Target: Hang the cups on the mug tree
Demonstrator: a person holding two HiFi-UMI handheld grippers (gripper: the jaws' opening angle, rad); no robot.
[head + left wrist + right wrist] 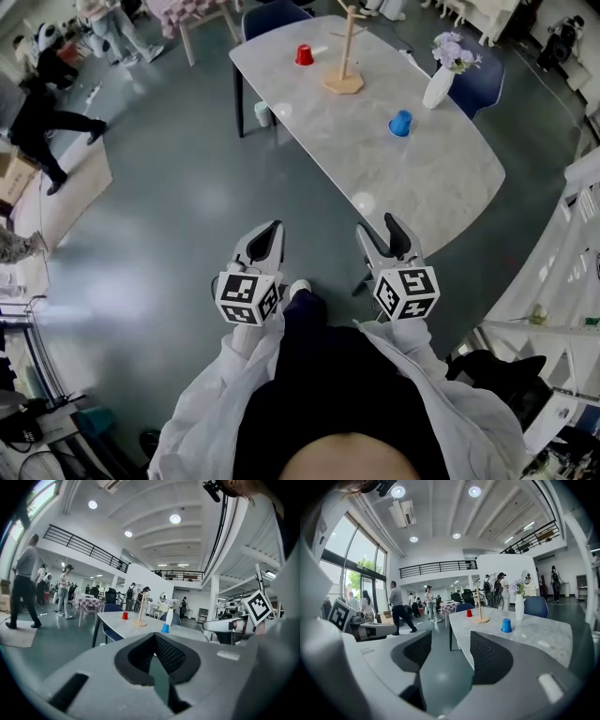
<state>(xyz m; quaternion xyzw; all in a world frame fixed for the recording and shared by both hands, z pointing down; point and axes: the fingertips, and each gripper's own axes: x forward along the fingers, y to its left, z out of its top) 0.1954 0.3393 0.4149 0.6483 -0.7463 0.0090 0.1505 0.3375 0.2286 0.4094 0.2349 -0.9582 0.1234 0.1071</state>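
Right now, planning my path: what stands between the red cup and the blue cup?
The mug tree stands between them, seen in the head view.

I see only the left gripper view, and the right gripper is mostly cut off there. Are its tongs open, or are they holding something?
Observer: In the right gripper view, the right gripper has its tongs apart, with nothing between them.
Operator: Thank you. Which cup is nearer to me?
Observer: In the head view, the blue cup is nearer, right of the mug tree; the red cup stands beyond, left of it.
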